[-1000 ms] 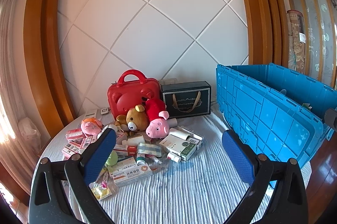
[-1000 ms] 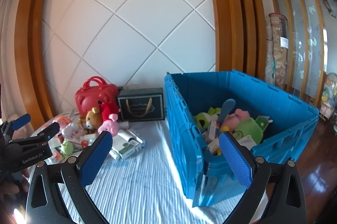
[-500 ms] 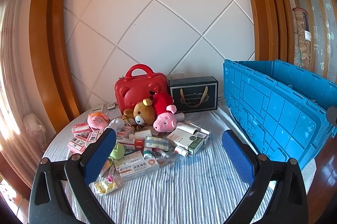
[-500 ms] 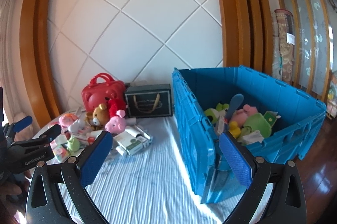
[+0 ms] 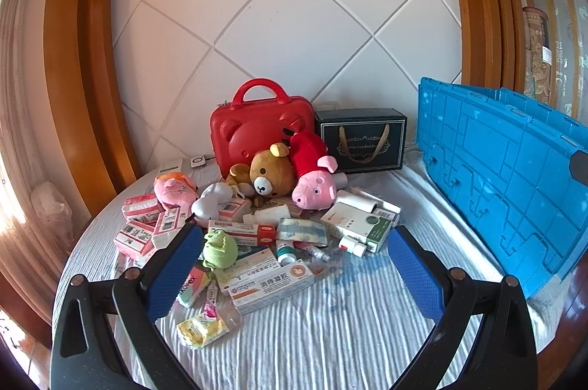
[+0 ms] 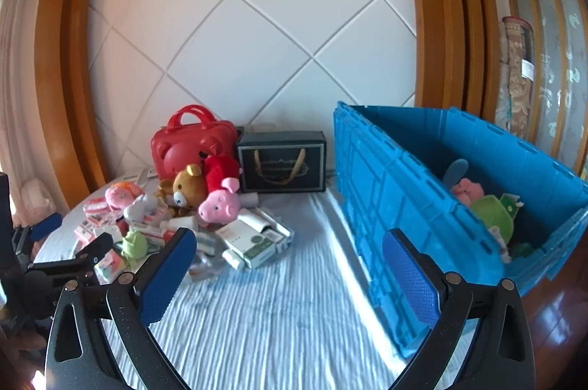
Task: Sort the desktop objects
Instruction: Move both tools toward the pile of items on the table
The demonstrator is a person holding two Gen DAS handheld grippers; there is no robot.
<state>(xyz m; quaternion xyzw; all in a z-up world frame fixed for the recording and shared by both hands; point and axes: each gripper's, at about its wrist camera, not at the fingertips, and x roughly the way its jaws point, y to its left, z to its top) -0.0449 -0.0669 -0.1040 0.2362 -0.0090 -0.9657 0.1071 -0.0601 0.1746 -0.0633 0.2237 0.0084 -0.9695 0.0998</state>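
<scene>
Blue-padded left gripper (image 5: 290, 265) and right gripper (image 6: 288, 270), jaws spread wide, holding nothing.

Left gripper (image 5: 290, 276): fingers spread wide, nothing between, hovering low at near left.
Right gripper (image 6: 288, 274): fingers wide apart, empty, near centre.
</scene>
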